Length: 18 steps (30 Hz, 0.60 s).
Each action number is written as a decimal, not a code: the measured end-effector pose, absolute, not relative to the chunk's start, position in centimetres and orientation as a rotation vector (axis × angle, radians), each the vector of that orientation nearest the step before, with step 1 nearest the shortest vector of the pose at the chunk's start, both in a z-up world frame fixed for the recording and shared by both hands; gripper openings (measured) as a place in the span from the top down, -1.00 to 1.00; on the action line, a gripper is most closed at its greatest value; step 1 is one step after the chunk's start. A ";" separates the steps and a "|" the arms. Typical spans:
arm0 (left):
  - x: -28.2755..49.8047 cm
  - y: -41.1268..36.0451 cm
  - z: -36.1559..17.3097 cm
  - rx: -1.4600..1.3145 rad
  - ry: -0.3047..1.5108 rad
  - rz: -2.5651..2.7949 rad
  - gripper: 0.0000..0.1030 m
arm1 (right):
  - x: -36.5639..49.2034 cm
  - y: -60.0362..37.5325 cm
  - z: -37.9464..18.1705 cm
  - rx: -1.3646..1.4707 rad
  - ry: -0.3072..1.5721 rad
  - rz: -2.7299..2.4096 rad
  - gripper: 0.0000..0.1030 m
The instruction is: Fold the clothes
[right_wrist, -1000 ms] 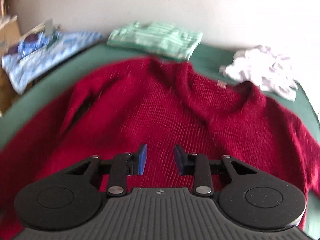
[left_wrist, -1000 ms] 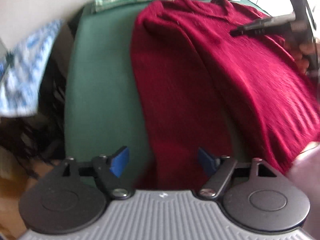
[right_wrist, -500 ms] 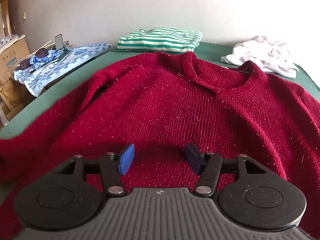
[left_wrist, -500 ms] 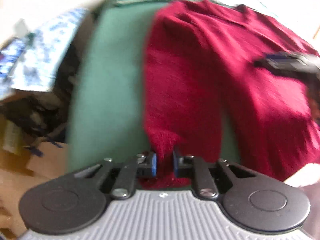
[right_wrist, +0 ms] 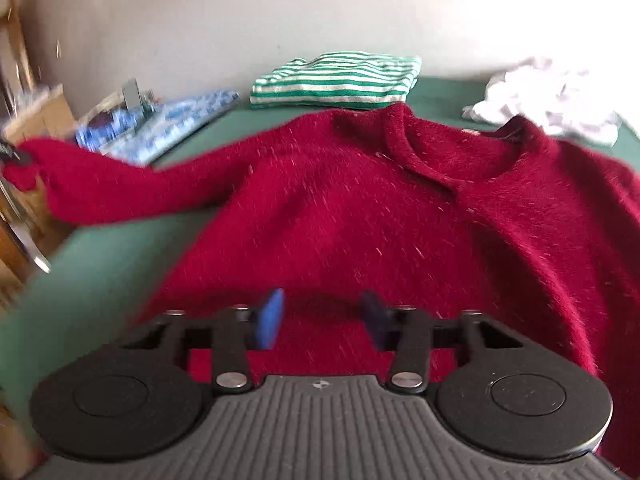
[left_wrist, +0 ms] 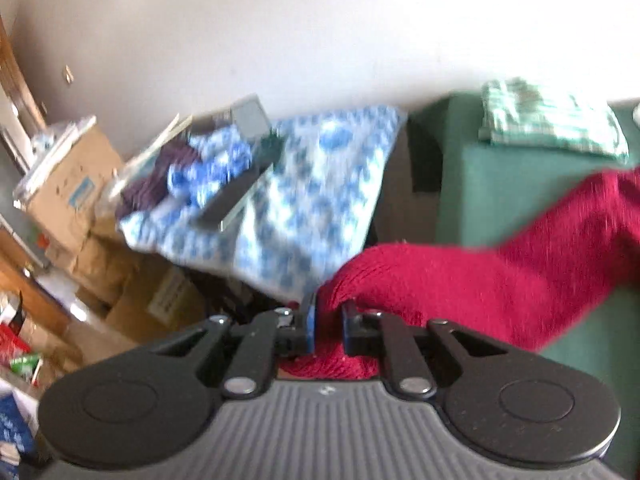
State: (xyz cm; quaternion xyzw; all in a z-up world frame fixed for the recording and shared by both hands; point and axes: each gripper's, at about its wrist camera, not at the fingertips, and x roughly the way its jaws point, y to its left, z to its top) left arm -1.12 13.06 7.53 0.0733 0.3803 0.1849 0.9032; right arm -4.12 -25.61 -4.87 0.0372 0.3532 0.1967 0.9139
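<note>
Left wrist view: the left gripper (left_wrist: 328,322) pinches the cuff of the red sweater (left_wrist: 500,276), jaws closing further on the knit; the sleeve stretches toward the right of the frame over the green table (left_wrist: 496,184). A thin bite may slip under tension.

Right wrist view: the right gripper (right_wrist: 320,320), jaws half apart and closing, hovers over the hem at lower centre, gripping nothing; unpinned, the sweater's body could drag toward the left.
</note>
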 end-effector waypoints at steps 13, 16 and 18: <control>4.5 22.0 11.3 -0.059 0.661 0.294 0.75 | 2.9 -13.1 -4.6 -0.157 0.730 0.408 0.25; 5.9 22.9 10.0 -0.025 0.690 0.221 0.75 | 5.6 -14.7 -3.3 -0.055 0.697 0.314 0.25; 6.8 23.0 9.3 -0.011 0.699 0.197 0.75 | 8.4 -16.0 -2.7 0.023 0.693 0.228 0.31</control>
